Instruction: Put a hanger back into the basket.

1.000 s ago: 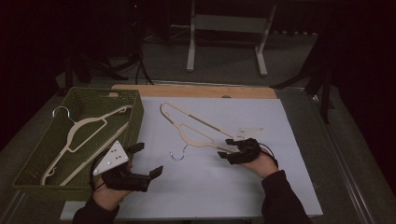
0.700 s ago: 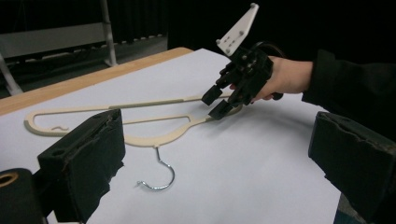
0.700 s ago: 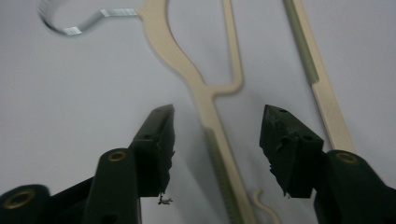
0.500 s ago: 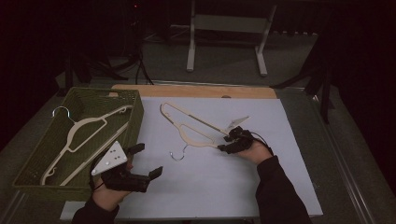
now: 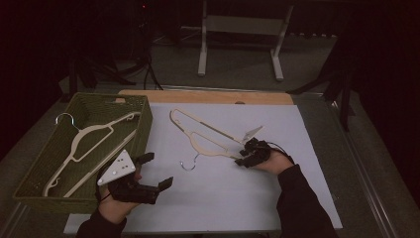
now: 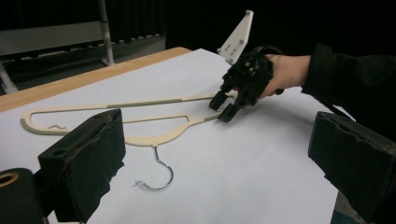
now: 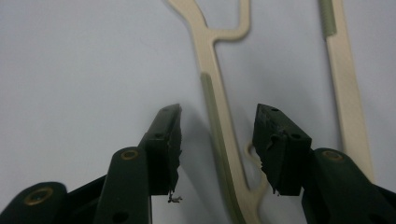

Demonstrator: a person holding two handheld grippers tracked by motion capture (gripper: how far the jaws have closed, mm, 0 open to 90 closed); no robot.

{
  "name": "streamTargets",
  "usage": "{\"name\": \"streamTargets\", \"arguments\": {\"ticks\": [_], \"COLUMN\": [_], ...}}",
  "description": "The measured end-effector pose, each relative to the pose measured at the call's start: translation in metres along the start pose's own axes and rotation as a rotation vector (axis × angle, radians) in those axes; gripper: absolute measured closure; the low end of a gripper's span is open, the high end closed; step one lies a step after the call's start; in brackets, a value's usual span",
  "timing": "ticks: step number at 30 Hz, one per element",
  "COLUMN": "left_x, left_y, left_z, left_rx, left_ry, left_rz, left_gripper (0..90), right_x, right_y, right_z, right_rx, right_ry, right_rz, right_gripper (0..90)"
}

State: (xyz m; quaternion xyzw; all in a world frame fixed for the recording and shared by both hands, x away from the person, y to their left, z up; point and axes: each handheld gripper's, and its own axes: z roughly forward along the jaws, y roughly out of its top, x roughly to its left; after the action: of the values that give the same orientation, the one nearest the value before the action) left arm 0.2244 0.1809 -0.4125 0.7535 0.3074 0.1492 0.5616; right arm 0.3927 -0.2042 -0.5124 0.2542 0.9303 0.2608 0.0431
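While the right gripper [image 7: 218, 140] closes astride the hanger's [image 7: 219, 116] arm without touching, dim light blurs the open left gripper [image 5: 157, 171].

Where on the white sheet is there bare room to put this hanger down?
The white sheet is bare along its right edge, beyond the right gripper, and along the near edge between the two hands. The far right corner is free too. It is crowded mid-sheet around the hanger, and the basket at the left already holds a second hanger.
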Motion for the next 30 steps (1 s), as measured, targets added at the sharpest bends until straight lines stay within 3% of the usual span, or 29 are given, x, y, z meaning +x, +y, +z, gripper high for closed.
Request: {"name": "streamTargets", "arguments": {"ticks": [3, 4, 6, 8, 11, 14, 20, 23, 30], "left_x": [0.001, 0.001, 0.002, 0.002, 0.002, 0.001, 0.0, 0.001, -0.001], "left_y": [-0.001, -0.001, -0.002, -0.002, -0.002, -0.002, -0.001, -0.002, -0.003], "left_z": [0.0, 0.0, 0.0, 0.0, 0.001, 0.001, -0.001, 0.0, 0.001], "left_rx": [-0.002, -0.001, 0.002, 0.002, 0.005, 0.002, -0.001, 0.003, 0.012], "left_ry": [-0.005, -0.004, -0.006, -0.004, -0.002, -0.002, 0.002, 0.001, -0.002], "left_rz": [-0.01, -0.01, -0.014, -0.012, -0.012, -0.009, -0.005, -0.007, -0.001], "left_gripper": [4.7, 4.7, 4.7, 4.7, 4.7, 4.7, 4.7, 4.7, 4.7], "right_x": [0.001, -0.001, -0.003, -0.003, 0.002, 0.003, 0.01, 0.013, 0.018], "right_y": [0.005, 0.007, 0.007, 0.007, 0.009, 0.008, 0.009, 0.007, 0.004], "right_z": [0.004, 0.005, 0.004, 0.004, 0.004, 0.004, 0.003, -0.003, -0.022], "right_rx": [0.0, 0.009, 0.009, 0.014, 0.023, 0.021, 0.025, -0.024, -0.079], "right_ry": [0.001, -0.005, -0.015, -0.022, -0.035, -0.042, -0.066, -0.02, 0.07], "right_rz": [-0.014, -0.01, 0.006, 0.008, -0.051, -0.06, -0.131, -0.143, -0.144], "right_gripper": [52.3, 60.5, 67.5, 69.3, 77.6, 78.0, 79.6, 79.7, 79.6]}}
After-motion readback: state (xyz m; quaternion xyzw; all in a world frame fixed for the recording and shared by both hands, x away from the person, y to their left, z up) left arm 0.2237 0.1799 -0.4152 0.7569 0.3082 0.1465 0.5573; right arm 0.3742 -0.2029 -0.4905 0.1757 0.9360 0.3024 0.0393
